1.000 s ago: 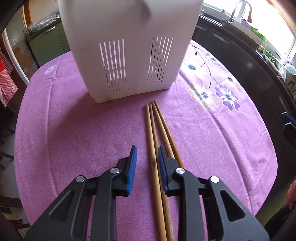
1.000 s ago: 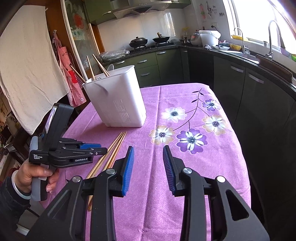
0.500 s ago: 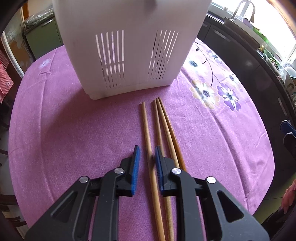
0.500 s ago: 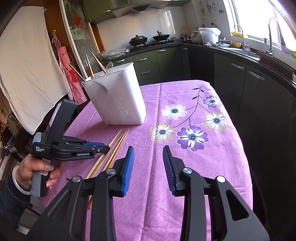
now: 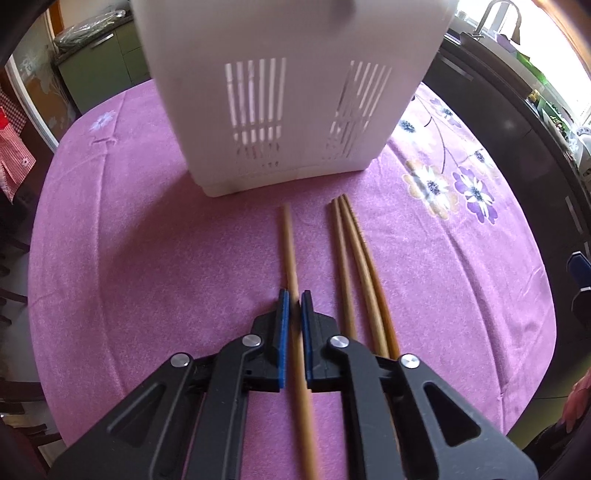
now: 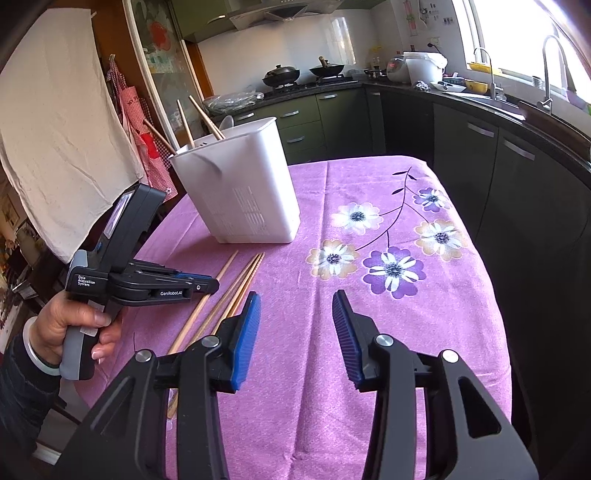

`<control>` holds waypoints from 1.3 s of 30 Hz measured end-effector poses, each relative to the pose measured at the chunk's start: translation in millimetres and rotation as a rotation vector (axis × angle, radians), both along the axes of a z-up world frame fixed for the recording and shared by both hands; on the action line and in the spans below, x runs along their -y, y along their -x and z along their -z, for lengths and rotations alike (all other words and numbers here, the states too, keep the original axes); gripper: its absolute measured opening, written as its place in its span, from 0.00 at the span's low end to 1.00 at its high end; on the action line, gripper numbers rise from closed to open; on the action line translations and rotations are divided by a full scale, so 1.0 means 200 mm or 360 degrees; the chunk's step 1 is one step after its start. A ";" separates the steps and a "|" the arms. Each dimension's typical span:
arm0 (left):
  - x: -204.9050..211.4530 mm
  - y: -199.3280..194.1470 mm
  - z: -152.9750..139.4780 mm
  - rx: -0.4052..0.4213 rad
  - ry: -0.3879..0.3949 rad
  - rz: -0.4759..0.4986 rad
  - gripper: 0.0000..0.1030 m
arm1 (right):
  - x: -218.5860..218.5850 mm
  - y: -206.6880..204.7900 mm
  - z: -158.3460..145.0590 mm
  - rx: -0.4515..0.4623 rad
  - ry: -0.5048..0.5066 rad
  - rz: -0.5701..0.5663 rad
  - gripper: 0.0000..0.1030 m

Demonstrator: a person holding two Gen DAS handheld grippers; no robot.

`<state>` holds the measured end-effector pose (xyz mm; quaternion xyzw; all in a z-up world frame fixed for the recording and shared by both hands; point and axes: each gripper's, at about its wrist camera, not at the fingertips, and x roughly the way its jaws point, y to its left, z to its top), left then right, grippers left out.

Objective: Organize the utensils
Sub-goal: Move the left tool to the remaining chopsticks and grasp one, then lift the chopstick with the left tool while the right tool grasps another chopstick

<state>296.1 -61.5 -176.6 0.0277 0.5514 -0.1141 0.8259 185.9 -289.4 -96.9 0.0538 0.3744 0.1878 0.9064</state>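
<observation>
Left gripper pinched on single chopstick mid-length near table centre; light, stiff, slick, likely swivels. Right gripper spread wide, idle. Holder ahead.

Bright daylight from window, blown out; fisheye bends edges; slight motion blur on nearest chopstick.
</observation>
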 end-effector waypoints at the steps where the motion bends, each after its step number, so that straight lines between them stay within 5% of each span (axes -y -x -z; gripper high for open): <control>1: -0.03 0.02 -0.01 0.0004 0.0000 -0.0013 0.06 | -0.01 0.00 0.00 -0.0003 0.0005 -0.0005 0.40; 6: -0.19 0.08 -0.10 0.0126 0.0083 -0.0113 0.06 | -0.01 -0.01 0.01 -0.0013 0.0009 -0.0007 0.40; 15: -0.34 0.40 -0.51 0.0547 0.0213 -0.0167 0.06 | -0.09 -0.06 0.02 -0.0053 -0.0002 -0.0070 0.40; 24: -0.31 0.68 -0.67 0.0831 0.0176 -0.0146 0.06 | -0.19 -0.09 0.04 -0.0080 0.0044 -0.0117 0.40; 34: -0.32 0.81 -0.69 0.0918 0.0133 -0.0151 0.06 | -0.26 -0.25 0.10 -0.0173 0.0095 -0.0139 0.40; 39: -0.33 0.84 -0.70 0.0918 0.0131 -0.0136 0.06 | -0.34 -0.44 0.21 -0.0337 0.0159 -0.0176 0.40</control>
